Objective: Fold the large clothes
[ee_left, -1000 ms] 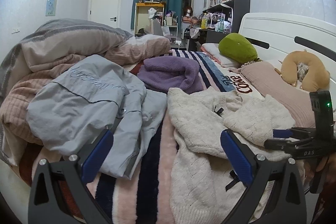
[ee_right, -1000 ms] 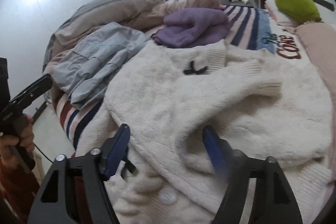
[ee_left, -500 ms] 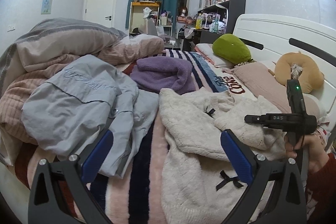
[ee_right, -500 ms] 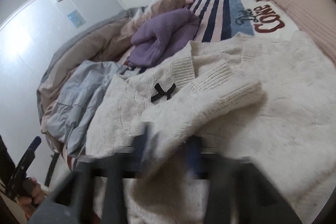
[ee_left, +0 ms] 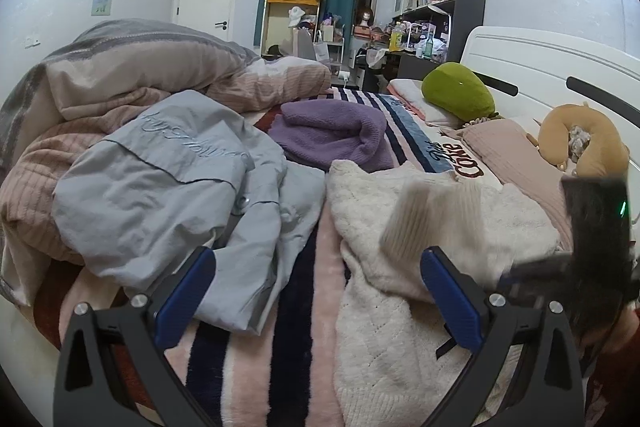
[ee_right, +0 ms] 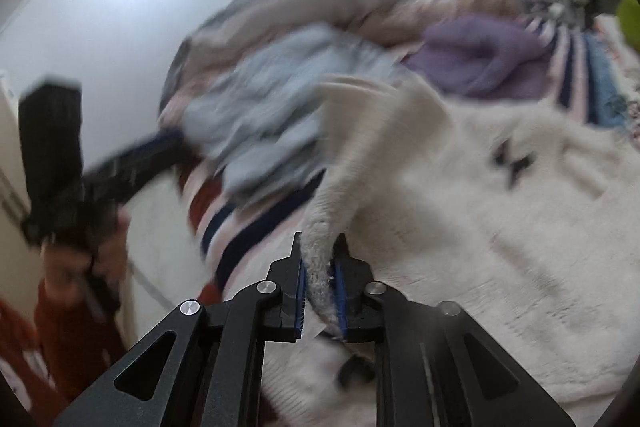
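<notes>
A cream knit sweater (ee_left: 384, 291) with small black bows lies on the striped blanket (ee_left: 296, 307). My right gripper (ee_right: 320, 283) is shut on the sweater's sleeve (ee_right: 344, 187) and holds it up, with the cuff blurred in the left wrist view (ee_left: 420, 223). My left gripper (ee_left: 316, 303) is open and empty, held over the near edge of the bed between a grey-blue jacket (ee_left: 168, 195) and the sweater.
A purple knit garment (ee_left: 336, 135) lies beyond the sweater. A heap of duvets (ee_left: 120, 83) fills the left. A green cushion (ee_left: 456, 95), a neck pillow (ee_left: 584, 143) and the white headboard (ee_left: 532, 67) are on the right.
My right gripper has shut on the sweater's sleeve and swung it up and to the left. My left gripper has stayed open and shifted only slightly.
</notes>
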